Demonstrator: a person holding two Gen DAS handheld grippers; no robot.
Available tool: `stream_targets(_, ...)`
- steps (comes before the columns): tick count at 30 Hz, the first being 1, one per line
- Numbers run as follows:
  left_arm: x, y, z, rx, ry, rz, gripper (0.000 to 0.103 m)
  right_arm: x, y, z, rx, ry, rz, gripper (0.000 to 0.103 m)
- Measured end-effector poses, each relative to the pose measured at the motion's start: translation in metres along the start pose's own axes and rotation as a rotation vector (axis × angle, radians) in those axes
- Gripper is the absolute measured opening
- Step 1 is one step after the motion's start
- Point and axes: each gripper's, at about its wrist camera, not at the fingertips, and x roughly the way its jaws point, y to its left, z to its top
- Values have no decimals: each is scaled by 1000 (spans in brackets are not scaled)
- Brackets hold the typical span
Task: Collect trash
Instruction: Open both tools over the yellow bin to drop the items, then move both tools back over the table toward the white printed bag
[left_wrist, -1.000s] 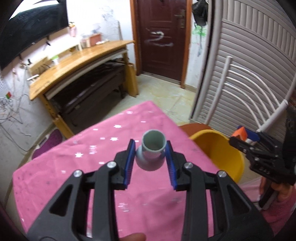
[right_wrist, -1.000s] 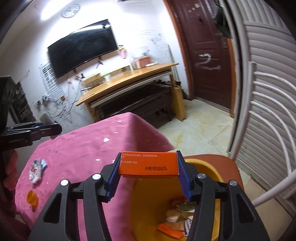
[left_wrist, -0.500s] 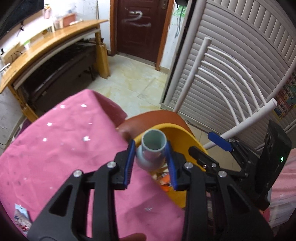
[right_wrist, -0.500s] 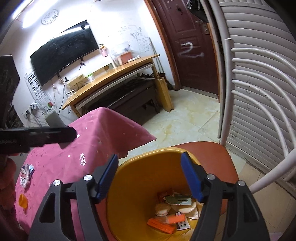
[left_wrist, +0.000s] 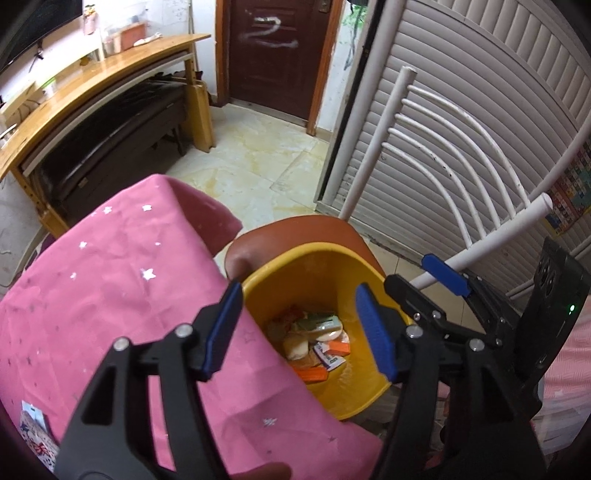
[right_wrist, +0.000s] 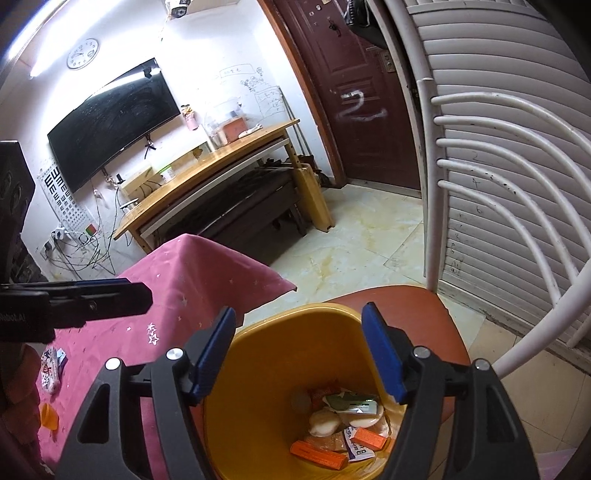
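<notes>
The yellow bin (left_wrist: 314, 254) (right_wrist: 258, 369) stands on a brown chair seat (left_wrist: 295, 229) beside the pink-clothed table (left_wrist: 110, 295). In its bottom lie orange boxes (right_wrist: 319, 454), wrappers and round pale pieces. My left gripper (left_wrist: 299, 328) hangs over the bin's near rim; its jaws are opening and nothing is between them. My right gripper (right_wrist: 297, 350) is open and empty above the bin, and in the left wrist view it shows at the right (left_wrist: 408, 271). A grey round shape (right_wrist: 301, 400) in the bin may be the cup. A printed wrapper (right_wrist: 51, 369) and an orange cap (right_wrist: 48, 415) lie on the table.
The white chair back (left_wrist: 461, 177) curves up right behind the bin, with a slatted shutter beyond. A wooden desk (right_wrist: 221, 158) and dark door (left_wrist: 273, 55) stand across the tiled floor. Another wrapper (left_wrist: 37, 439) lies at the table's near left.
My left gripper swung from over the table to over the bin, then opened and the grey cup left its jaws. My right gripper opened and dropped the orange box into the bin.
</notes>
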Motion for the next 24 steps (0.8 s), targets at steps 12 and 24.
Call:
stream_targets(12, -51, 54, -19, -135, -71, -12, 69, -6, 43, 6, -78, -22, 81, 66)
stream_targets(24, -108, 139, -57, -278, -148, 86, 74, 0, 127, -2, -177, 9, 177, 74)
